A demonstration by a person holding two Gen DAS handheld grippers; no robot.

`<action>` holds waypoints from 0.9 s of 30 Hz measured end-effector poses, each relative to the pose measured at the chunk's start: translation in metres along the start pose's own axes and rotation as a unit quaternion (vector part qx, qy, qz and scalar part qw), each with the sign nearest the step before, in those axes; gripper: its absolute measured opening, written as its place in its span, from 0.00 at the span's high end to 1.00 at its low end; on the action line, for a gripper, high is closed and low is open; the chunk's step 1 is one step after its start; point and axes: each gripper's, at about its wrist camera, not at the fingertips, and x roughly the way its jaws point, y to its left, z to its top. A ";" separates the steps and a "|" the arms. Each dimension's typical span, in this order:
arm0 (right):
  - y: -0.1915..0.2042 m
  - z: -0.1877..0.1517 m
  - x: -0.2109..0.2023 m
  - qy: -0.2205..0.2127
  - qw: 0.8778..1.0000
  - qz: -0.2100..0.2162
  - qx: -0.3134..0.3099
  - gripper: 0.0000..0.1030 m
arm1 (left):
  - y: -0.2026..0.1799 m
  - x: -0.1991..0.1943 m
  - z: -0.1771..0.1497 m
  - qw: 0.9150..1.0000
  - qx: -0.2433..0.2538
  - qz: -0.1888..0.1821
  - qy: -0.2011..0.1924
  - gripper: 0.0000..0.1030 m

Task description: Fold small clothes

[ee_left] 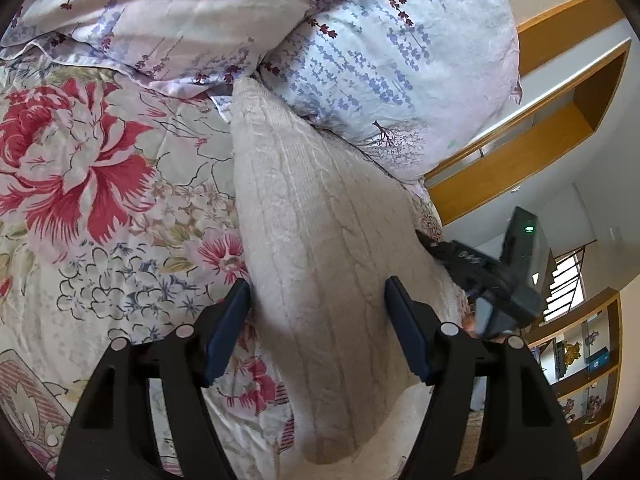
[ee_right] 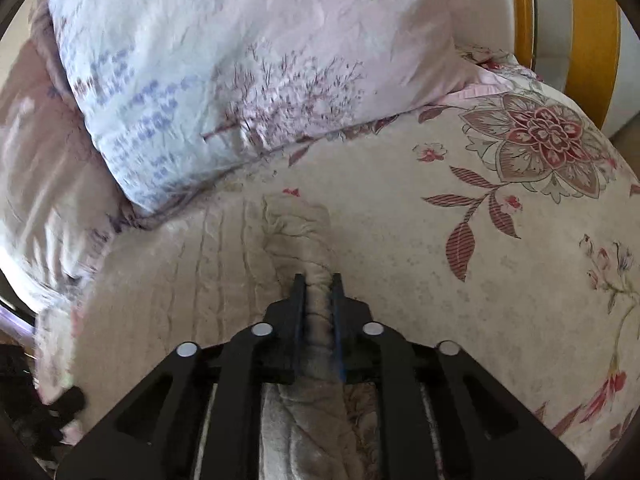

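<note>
A: Left wrist view. What lies between the fingers of the left claw (ee_left: 318,296)?

B: A cream cable-knit garment (ee_left: 320,248), stretched in a long band from the near edge of the frame up toward the pillows. The jaws stand wide apart, one on either side of the band, released and gripping nothing.

A: On what does the garment rest?

B: On a bed covered by a floral bedspread (ee_left: 100,200) printed with large red blooms. Its far end reaches the gap between two pillows: a pale lilac one (ee_left: 168,16) at upper left and a blue-sprigged one (ee_left: 400,60) at upper right.

A: And the dark object at the right edge?

B: The right claw (ee_left: 430,246), seen from the side, its tip meeting the garment's right edge. Behind it stand wooden shelves (ee_left: 580,360) and a wooden-framed recess (ee_left: 560,120).

A: Right wrist view. How does the right claw (ee_right: 319,280) stand?

B: Clenched. Its jaws pinch a gathered ridge of the knit garment (ee_right: 296,224), and the cloth bunches into folds just ahead of the tips. To the left the knit spreads flat over the bedspread (ee_right: 500,220).

A: What lies beyond?

B: The blue-sprigged pillow (ee_right: 240,80), resting near the garment's far edge; whether they touch cannot be told.
</note>
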 end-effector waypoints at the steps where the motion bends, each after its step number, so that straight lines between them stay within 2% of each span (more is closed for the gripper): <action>1: -0.003 -0.002 -0.009 -0.001 1.000 0.006 0.007 0.59 | 0.000 0.000 0.000 1.000 -0.001 0.001 0.000 0.34; 3: -0.011 -0.012 -0.029 -0.006 0.999 0.038 0.016 0.46 | -0.001 -0.003 0.001 1.000 -0.008 0.005 0.001 0.34; 6: -0.021 -0.031 -0.047 0.000 0.997 0.076 0.009 0.46 | -0.005 -0.009 0.000 1.000 -0.014 0.010 0.001 0.35; 10: -0.029 -0.059 -0.061 0.010 0.996 0.089 -0.007 0.48 | -0.002 -0.015 -0.005 0.999 -0.031 0.015 0.010 0.39; 14: -0.022 -0.078 -0.059 0.023 0.994 0.099 -0.031 0.61 | 0.001 -0.019 -0.012 0.999 -0.044 0.012 0.017 0.39; 15: -0.018 -0.081 -0.055 0.027 0.994 0.091 -0.046 0.78 | 0.001 -0.019 -0.013 0.999 -0.043 0.014 0.017 0.39; 16: -0.015 -0.083 -0.055 0.021 0.995 0.077 -0.057 0.85 | -0.001 -0.020 -0.015 0.999 -0.040 0.016 0.018 0.39; 17: -0.013 -0.083 -0.060 0.003 0.995 0.077 -0.061 0.87 | -0.002 -0.020 -0.016 0.999 -0.038 0.017 0.019 0.39; 19: -0.011 -0.080 -0.080 -0.043 0.993 0.089 -0.064 0.89 | -0.006 -0.021 -0.019 0.999 -0.033 0.018 0.018 0.39; 21: -0.008 -0.078 -0.092 -0.069 0.992 0.070 -0.076 0.89 | -0.010 -0.023 -0.021 0.999 -0.026 0.020 0.017 0.39; 23: -0.007 -0.081 -0.088 -0.063 0.993 0.037 -0.089 0.90 | -0.012 -0.023 -0.024 0.999 -0.020 0.023 0.018 0.39; 27: -0.012 -0.088 -0.071 -0.045 0.995 -0.001 -0.086 0.90 | -0.017 -0.022 -0.032 0.999 -0.010 0.027 0.024 0.39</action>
